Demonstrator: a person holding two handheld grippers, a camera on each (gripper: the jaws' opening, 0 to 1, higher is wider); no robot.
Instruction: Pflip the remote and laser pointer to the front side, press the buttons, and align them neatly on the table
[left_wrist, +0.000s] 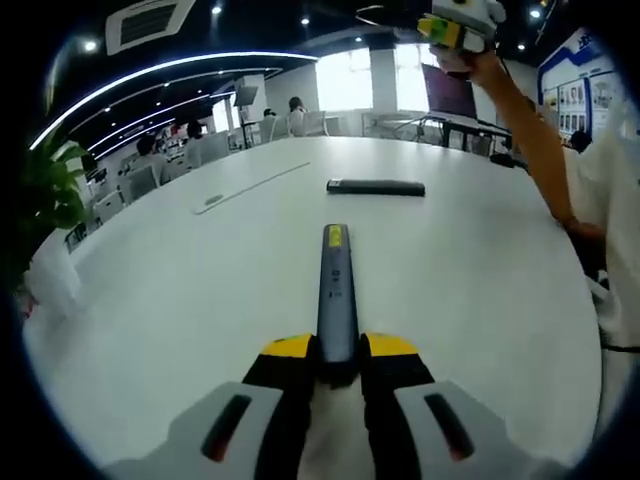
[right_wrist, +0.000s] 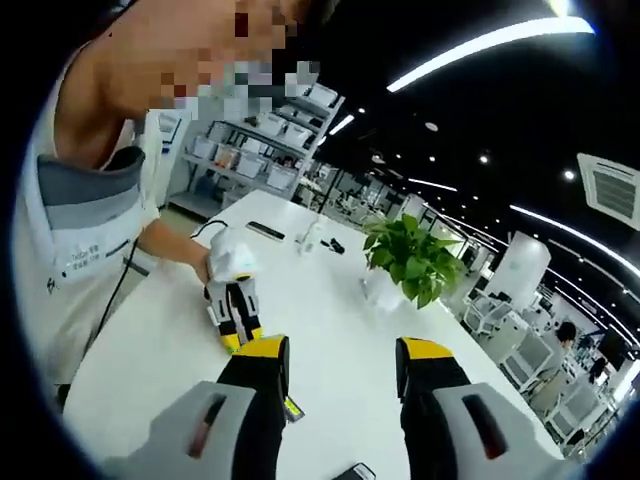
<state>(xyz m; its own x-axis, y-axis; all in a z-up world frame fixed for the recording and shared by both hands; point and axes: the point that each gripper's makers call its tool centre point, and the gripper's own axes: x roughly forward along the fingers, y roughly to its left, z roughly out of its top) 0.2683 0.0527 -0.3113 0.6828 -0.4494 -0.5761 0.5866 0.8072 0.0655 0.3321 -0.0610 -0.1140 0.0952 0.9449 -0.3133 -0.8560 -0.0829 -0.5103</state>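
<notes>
In the left gripper view your left gripper (left_wrist: 338, 352) is clamped on the near end of the laser pointer (left_wrist: 337, 290), a slim grey stick with a yellow patch near its far tip, lying on the white table (left_wrist: 180, 290). The black remote (left_wrist: 376, 187) lies crosswise just beyond it.

In the right gripper view your right gripper (right_wrist: 340, 370) hangs wide open over the table, holding nothing, with the left gripper down at the tabletop.

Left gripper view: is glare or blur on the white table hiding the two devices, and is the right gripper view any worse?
Left gripper view: the round white table is bright and evenly lit, the slim grey laser pointer and the black bar-shaped remote are sharp, and the fisheye bends the table edge. Right gripper view: darker ceiling, glaring light strips, and the green potted plant is crisp.
</notes>
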